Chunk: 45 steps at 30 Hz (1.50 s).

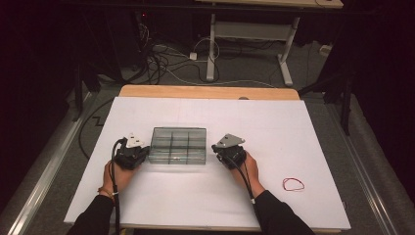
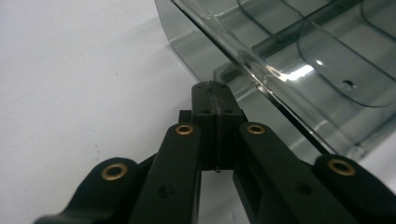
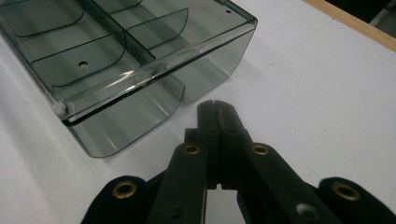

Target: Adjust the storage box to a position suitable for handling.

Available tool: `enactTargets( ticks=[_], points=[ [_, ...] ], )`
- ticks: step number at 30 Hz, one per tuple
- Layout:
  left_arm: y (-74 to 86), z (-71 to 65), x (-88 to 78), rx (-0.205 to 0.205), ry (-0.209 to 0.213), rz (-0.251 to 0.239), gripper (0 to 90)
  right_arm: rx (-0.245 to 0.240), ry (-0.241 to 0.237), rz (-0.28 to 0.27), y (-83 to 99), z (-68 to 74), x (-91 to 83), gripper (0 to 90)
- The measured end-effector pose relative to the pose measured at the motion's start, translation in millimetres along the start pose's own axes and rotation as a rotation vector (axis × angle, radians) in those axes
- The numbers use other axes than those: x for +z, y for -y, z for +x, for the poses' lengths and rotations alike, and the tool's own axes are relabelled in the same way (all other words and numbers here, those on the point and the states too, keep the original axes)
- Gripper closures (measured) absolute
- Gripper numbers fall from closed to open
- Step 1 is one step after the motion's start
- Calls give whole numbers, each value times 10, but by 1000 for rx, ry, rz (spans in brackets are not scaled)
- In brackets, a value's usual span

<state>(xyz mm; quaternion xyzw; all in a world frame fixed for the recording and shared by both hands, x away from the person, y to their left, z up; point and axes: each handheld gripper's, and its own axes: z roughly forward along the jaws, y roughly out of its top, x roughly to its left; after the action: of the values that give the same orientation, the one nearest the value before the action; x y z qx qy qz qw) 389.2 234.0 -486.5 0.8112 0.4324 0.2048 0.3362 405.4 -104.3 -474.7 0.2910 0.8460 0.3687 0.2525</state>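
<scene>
1. Sitting near the middle of the white table (image 1: 313, 132): clear smoke-tinted organizer box (image 1: 177, 145), divided into compartments, all looking empty, lid down over them.
2. Flanking the box: left gripper (image 1: 142, 152) just beside its left end, right gripper (image 1: 218, 149) just beside its right end, each held in a hand (image 1: 117, 176) coming in from the near edge.
3. Left gripper view: jaws pressed fully together, gripping nothing, tips resting just short of the box's lower side wall (image 2: 196, 51); contact not certain from here.
4. Right gripper view: jaws likewise closed flat on each other, nothing between them, tips pointing at the curved wall below the overhanging rim (image 3: 154, 70), a sliver of table separating them.
5. Lying well apart at the right near side: red rubber band (image 1: 293, 184), untouched.
6. Judging the step: bracketing the box from both ends, probably readying to steady, shift or open it; no grip taken yet.
7. Judging the next move: needing the jaws parted before any hold on rim or wall, or else closed tips pushing evenly from both ends; uneven pressure likely skidding the light box across the smooth sheet.
</scene>
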Motion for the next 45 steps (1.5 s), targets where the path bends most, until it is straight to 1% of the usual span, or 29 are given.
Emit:
enactTargets(
  ticks=[2, 4, 5, 6, 7, 8, 9, 12, 16, 18, 19, 20, 22, 24, 26, 29, 30, 31, 32, 33, 35, 38, 40, 45],
  points=[
    [0, 0, -3, -3, 2, 1, 876, -15, -1, 11, -12, 12, 26, 900],
    [-6, -18, 2, -3, -10, 4, 876, -16, -3, 19, -27, 22, 46, 900],
    [-11, -26, 6, -4, -7, 3, 876, -23, -6, 16, -35, 22, 57, 900],
    [-18, -33, 12, 2, 2, 2, 876, -19, -7, 21, -41, 31, 63, 900],
    [-29, -52, 21, 10, 8, 3, 876, -26, -9, 21, -48, 34, 73, 900],
    [-45, -81, 34, 16, 1, 7, 876, -26, -8, 22, -52, 41, 77, 900],
    [-59, -104, 47, 21, -13, 10, 876, -27, 7, 25, -53, 45, 79, 900],
    [-85, -140, 77, 38, -10, 18, 876, 4, 8, 27, -35, 5, 59, 900],
    [-144, -201, 127, 41, -20, 25, 876, 28, 26, 51, -9, -17, 30, 900],
    [-178, -233, 157, 32, -18, 24, 877, 26, 43, 54, 3, -39, 14, 900],
    [-199, -253, 175, 21, -17, 27, 876, 39, 47, 59, 13, -50, 3, 900],
    [-224, -278, 195, 21, -14, 32, 876, 43, 53, 60, 21, -67, -5, 900],
    [-265, -331, 233, 35, -16, 33, 877, 43, 81, 69, 35, -114, -22, 900],
    [-312, -392, 289, 53, -17, 41, 877, 65, 90, 76, 58, -182, -40, 900],
    [-361, -433, 333, 54, -14, 42, 876, 77, 101, 81, 79, -239, -58, 900],
    [-438, -486, 402, 73, -11, 43, 877, 78, 136, 92, 109, -306, -87, 900],
    [-438, -486, 402, 73, -11, 43, 877, 84, 142, 91, 120, -324, -93, 900],
    [-490, -518, 454, 77, -13, 45, 876, 101, 145, 91, 139, -353, -107, 900],
    [-509, -528, 471, 77, -7, 43, 877, 105, 147, 92, 150, -372, -114, 900],
    [-525, -536, 487, 79, -8, 43, 876, 106, 156, 98, 158, -386, -119, 900],
    [-548, -549, 512, 76, -8, 43, 877, 117, 158, 106, 174, -403, -122, 900],
    [-579, -573, 541, 74, -4, 42, 876, 112, 175, 117, 181, -421, -136, 900],
    [-599, -602, 557, 84, -3, 43, 876, 119, 184, 121, 194, -439, -152, 900],
    [-613, -637, 569, 95, 5, 41, 876, 125, 172, 134, 218, -486, -198, 900]
  ],
)
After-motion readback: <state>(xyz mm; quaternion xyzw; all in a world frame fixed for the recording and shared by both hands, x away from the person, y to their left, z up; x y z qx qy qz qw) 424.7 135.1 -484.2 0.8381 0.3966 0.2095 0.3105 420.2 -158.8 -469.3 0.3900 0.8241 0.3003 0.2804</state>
